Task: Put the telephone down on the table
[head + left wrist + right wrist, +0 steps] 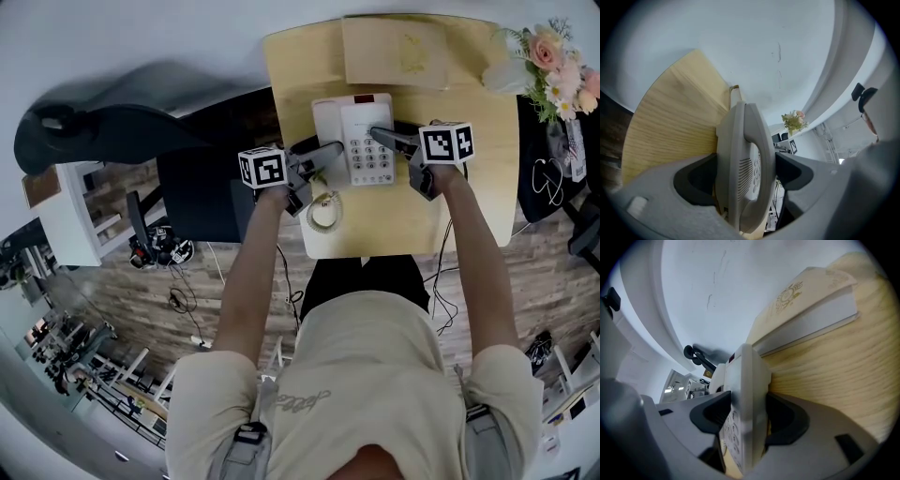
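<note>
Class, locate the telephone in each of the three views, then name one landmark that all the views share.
Head view: telephone at upper centre, keypad facing up, over the table.
Left gripper view: telephone at lower centre, edge-on between the jaws.
Right gripper view: telephone at lower centre, edge-on between the jaws.
Shared landmark: the pale wooden table.
</note>
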`<action>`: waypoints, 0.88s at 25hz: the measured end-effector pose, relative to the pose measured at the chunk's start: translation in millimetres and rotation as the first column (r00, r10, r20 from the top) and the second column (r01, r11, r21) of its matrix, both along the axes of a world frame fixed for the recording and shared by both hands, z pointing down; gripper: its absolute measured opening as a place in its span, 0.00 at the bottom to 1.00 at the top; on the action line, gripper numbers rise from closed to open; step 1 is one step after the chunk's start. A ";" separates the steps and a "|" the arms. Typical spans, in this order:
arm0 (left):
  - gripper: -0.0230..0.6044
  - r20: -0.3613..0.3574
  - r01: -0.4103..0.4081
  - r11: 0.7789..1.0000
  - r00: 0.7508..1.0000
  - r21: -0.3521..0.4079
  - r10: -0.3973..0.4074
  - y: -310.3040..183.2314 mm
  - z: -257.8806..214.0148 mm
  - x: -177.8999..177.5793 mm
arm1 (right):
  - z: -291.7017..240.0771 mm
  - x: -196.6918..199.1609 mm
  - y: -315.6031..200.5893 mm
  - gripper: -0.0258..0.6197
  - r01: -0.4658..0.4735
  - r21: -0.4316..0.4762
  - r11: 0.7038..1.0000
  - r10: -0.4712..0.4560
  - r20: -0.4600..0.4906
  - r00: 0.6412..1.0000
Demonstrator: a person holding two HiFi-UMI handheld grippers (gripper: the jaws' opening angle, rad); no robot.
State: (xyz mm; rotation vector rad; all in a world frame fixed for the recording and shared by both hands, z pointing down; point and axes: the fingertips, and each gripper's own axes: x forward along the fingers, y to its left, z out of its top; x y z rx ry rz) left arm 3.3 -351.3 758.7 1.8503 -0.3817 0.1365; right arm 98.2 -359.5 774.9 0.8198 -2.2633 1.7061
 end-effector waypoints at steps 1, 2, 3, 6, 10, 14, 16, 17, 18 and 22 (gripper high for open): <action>0.65 0.004 -0.001 1.000 1.000 -0.004 0.001 -0.3 0.7 0.0 | 0.4 0.9 -0.8 0.39 -0.001 -0.002 1.000 0.001 -0.010 1.000; 0.65 0.008 -0.001 1.000 1.000 -0.005 0.001 -0.4 1.2 -0.1 | 0.4 1.4 -1.2 0.39 -0.001 -0.001 1.000 0.001 -0.014 1.000; 0.65 0.008 0.000 1.000 1.000 -0.005 0.000 -0.4 1.3 0.0 | 0.0 1.6 -1.4 0.39 -0.002 0.000 1.000 0.002 -0.016 1.000; 0.65 0.001 0.017 1.000 1.000 0.000 -0.017 -1.0 -1.1 0.1 | -0.9 1.9 -1.6 0.39 -0.009 0.008 1.000 0.009 -0.029 1.000; 0.65 0.030 0.032 0.999 0.999 0.014 -0.032 -2.3 -1.5 -2.1 | -2.5 3.8 -3.8 0.40 -0.007 0.027 1.000 0.010 -0.115 0.993; 0.65 0.120 0.019 0.999 0.993 0.045 -0.024 -0.1 -1.9 -6.0 | -7.8 7.2 -1.8 0.40 0.006 0.044 0.999 0.004 -0.219 0.976; 0.65 0.163 0.002 0.998 0.987 0.069 -0.013 -0.9 -5.8 -6.3 | -12.5 10.0 -2.5 0.40 0.000 0.055 0.998 0.015 -0.261 0.965; 0.64 0.176 -0.009 0.996 0.984 0.085 -0.006 -1.2 -9.5 -6.1 | -15.7 10.5 -2.7 0.40 0.001 0.063 0.998 0.016 -0.275 0.961; 0.64 0.183 -0.021 0.995 0.983 0.102 0.002 -0.4 -14.0 -6.0 | -19.6 10.6 -2.0 0.39 0.006 0.070 0.998 0.014 -0.283 0.959; 0.64 0.237 -0.041 0.985 0.972 0.168 0.000 6.9 -29.6 -15.4 | -38.5 17.3 10.1 0.39 0.006 0.097 0.995 0.023 -0.292 0.956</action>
